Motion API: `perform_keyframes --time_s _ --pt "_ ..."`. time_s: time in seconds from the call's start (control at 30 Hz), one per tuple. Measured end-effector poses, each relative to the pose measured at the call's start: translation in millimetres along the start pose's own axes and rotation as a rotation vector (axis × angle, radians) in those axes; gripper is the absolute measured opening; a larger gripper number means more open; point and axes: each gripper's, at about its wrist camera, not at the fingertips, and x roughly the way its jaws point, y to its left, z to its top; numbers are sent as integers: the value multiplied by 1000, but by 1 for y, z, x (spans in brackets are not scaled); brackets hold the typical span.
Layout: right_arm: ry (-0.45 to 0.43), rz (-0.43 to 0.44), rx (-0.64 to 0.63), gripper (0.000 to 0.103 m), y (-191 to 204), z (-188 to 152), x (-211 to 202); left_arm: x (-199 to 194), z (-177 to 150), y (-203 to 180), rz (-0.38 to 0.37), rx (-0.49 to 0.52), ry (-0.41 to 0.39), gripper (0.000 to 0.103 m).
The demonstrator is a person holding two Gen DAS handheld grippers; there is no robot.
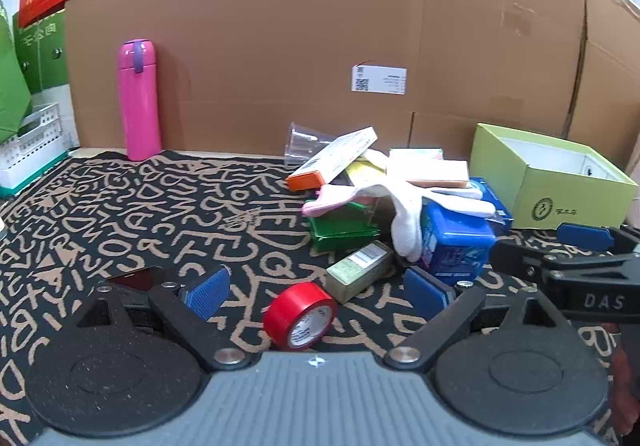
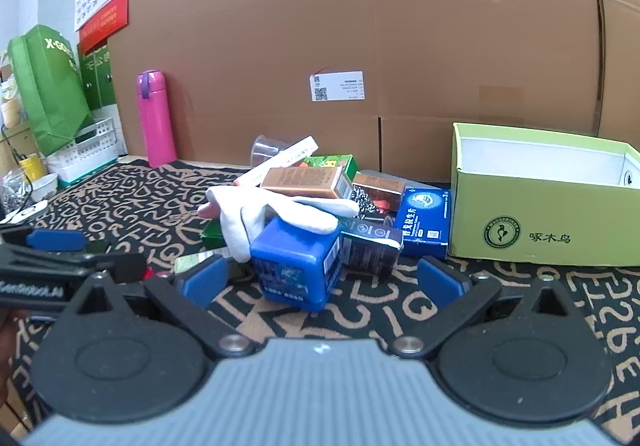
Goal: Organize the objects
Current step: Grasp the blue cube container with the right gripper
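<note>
While both jaws gape wide, left gripper and right gripper hold nothing.

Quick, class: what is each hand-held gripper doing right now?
Left hand-held gripper: open, holding nothing; red tape roll lies between its fingers.
Right hand-held gripper: open, holding nothing.

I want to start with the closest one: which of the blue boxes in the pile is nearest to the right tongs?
The glossy blue cube-shaped box, directly between the open right tongs, under the white glove. The flat blue box lies farther back, beside the green box.
</note>
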Motion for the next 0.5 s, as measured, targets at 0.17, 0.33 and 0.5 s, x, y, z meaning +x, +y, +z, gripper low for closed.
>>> perform_keyframes --time_s 0.17,0.33,0.5 --pt "16 8 25 103 3 3 15 1 0 9 11 -34 7 93" --pt "49 -17 8 100 18 4 37 -6 3 21 29 -70 -14 93" --pt "98 -103 -22 88 32 3 64 -3 5 31 32 -103 -6 93"
